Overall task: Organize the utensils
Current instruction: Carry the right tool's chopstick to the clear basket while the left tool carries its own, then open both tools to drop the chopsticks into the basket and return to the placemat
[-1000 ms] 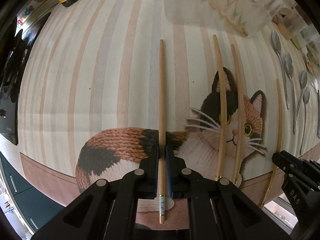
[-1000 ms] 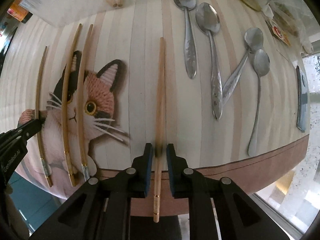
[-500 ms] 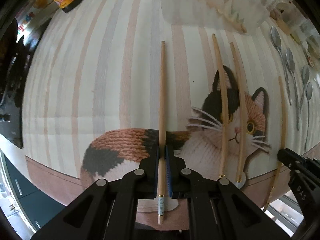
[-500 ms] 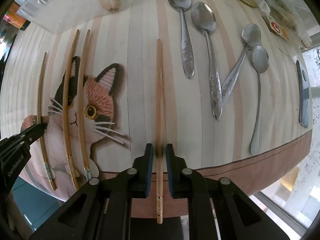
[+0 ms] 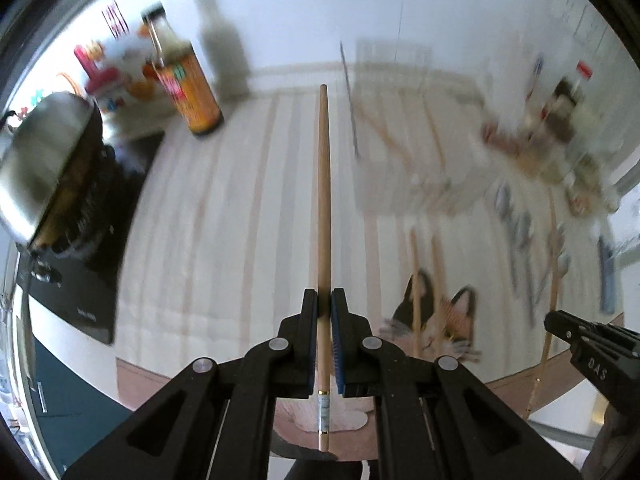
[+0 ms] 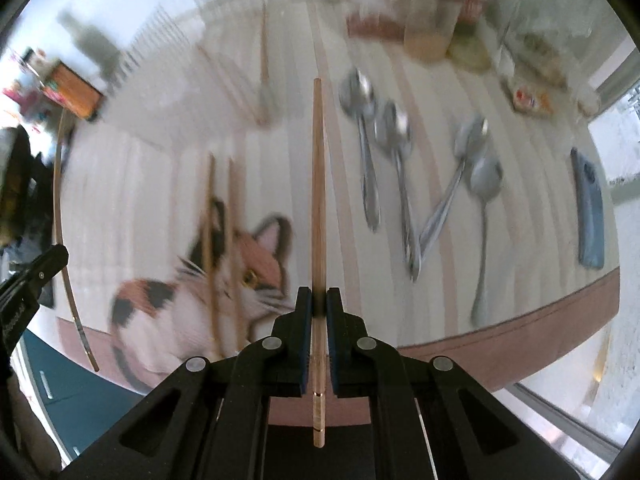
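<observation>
While both jaws clamp one light wooden chopstick [image 5: 324, 200] each [image 6: 318, 208], we see open striped mat [image 5: 224, 240] left of the left gripper [image 5: 324, 312]; right gripper [image 6: 318, 308] sits near the bench edge.

Motion blur over most of both views; edges cut several things off.
Left wrist: clear container [image 5: 416, 136] and jars [image 5: 560, 120] behind it smeared, contents unreadable; spoons [image 5: 520, 232] just grey streaks; bottle [image 5: 184, 80] label illegible; pot [image 5: 44, 160] cut by left edge. Right wrist: jars [image 6: 432, 20] at top blurred, labels unreadable; spoons [image 6: 396, 152] ghosted double; blue object [image 6: 588, 208] at right too soft to identify; orange bottle [image 6: 72, 88] smeared.
</observation>
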A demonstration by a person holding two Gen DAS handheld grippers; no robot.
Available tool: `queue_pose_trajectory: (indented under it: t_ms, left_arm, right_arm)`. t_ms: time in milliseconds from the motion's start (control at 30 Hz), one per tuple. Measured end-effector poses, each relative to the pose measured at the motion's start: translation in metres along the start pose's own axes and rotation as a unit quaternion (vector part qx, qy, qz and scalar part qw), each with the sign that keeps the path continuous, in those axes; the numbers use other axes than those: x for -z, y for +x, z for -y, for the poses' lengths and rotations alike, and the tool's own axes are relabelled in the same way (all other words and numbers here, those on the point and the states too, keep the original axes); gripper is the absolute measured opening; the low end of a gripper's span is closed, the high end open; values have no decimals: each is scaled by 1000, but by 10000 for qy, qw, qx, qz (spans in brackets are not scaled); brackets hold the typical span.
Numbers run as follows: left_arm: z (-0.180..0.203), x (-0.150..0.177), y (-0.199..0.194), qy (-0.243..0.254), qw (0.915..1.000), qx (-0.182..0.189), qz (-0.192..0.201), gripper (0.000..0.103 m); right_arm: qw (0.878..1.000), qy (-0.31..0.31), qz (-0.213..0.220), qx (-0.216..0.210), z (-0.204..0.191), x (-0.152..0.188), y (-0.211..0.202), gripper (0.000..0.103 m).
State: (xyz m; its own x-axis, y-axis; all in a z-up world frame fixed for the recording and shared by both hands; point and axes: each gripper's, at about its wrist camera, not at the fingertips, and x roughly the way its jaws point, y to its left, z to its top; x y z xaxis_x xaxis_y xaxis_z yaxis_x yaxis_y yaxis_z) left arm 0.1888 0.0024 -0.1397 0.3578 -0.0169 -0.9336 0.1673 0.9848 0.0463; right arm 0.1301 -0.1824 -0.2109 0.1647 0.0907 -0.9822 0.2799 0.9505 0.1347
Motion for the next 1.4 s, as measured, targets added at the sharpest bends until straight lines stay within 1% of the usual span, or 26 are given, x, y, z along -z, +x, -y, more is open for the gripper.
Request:
queue_pose_trajectory:
  t_ms: [67, 100, 167, 233, 300, 367, 433, 467, 500, 567, 633, 800, 933, 1000, 1067, 1167, 1200, 1233, 1267, 1300, 1333, 1367, 1400]
  left_arm:
    - [-6, -10, -14, -39, 9998, 134, 140, 4]
    - [-6, -18, -25, -57, 9994, 259, 201, 4]
    - [-7, -30, -32, -88, 9983, 558, 137, 4]
    - [-4, -52, -39, -160, 9955, 933, 49, 4]
    - [4, -72, -42, -158, 9941, 1070, 92, 4]
    - [11, -96, -39, -116, 9937, 1111, 97, 4]
    - [16, -123, -26, -163, 9934, 1137, -8, 4]
    - [18, -133, -18, -205, 9932, 1144, -74, 4]
    - [21, -142, -11, -242, 9928, 1161, -145, 4]
    - [22, -164, 15, -356, 9910, 1219, -422, 4]
    - [26, -179, 35, -453, 9890, 1252, -640, 4]
    - [24, -203, 80, -668, 9825, 1329, -1117, 4]
    - [22, -209, 101, -712, 9806, 1247, -1335, 4]
    - [21, -208, 110, -729, 9779, 1286, -1478, 5]
    - [19, -209, 115, -781, 9765, 1287, -1540, 5]
    - [17, -208, 112, -787, 9780, 1244, -1479, 6]
    - [17, -209, 111, -761, 9794, 1176, -1452, 6]
    - [17, -209, 107, -675, 9828, 1032, -1377, 6]
    - [17, -210, 104, -621, 9854, 915, -1293, 9]
    - [16, -209, 98, -574, 9884, 775, -1172, 10]
    - [15, -207, 91, -529, 9912, 627, -1034, 16]
    - [14, -204, 83, -512, 9933, 524, -890, 26]
    - [11, -203, 80, -508, 9946, 427, -792, 33]
  right_arm:
    - [9998, 13, 155, -160, 0, -13, -19, 7]
    - [9994, 16, 231, -253, -1, -21, -30, 7]
    - [9983, 38, 354, -454, -7, -38, -46, 7]
    - [9968, 36, 447, -658, -14, -59, -58, 7]
    - [9950, 37, 525, -848, -20, -83, -65, 7]
    - [9939, 46, 597, -930, -24, -109, -70, 7]
    - [9928, 70, 590, -1036, -28, -135, -68, 7]
    - [9926, 93, 560, -1076, -29, -144, -64, 7]
    - [9920, 99, 510, -1147, -32, -159, -60, 7]
    - [9918, 105, 444, -1196, -34, -182, -53, 7]
    - [9923, 95, 352, -1180, -39, -208, -41, 7]
    - [9931, 90, 60, -1170, -48, -255, -12, 7]
    - [9935, -15, -147, -1132, -58, -272, 13, 7]
    - [9939, -106, -250, -1067, -65, -276, 24, 7]
    - [9940, -166, -329, -1027, -69, -277, 32, 8]
    - [9933, -173, -520, -1015, -70, -278, 47, 8]
    - [9933, -172, -567, -996, -70, -279, 51, 10]
    - [9934, -197, -569, -971, -68, -277, 52, 14]
    - [9938, -223, -552, -942, -68, -276, 52, 17]
    - [9942, -247, -518, -905, -67, -275, 52, 23]
    - [9946, -258, -470, -889, -66, -273, 49, 29]
    - [9949, -266, -426, -877, -65, -271, 47, 30]
    - [9951, -274, -387, -865, -64, -270, 44, 30]
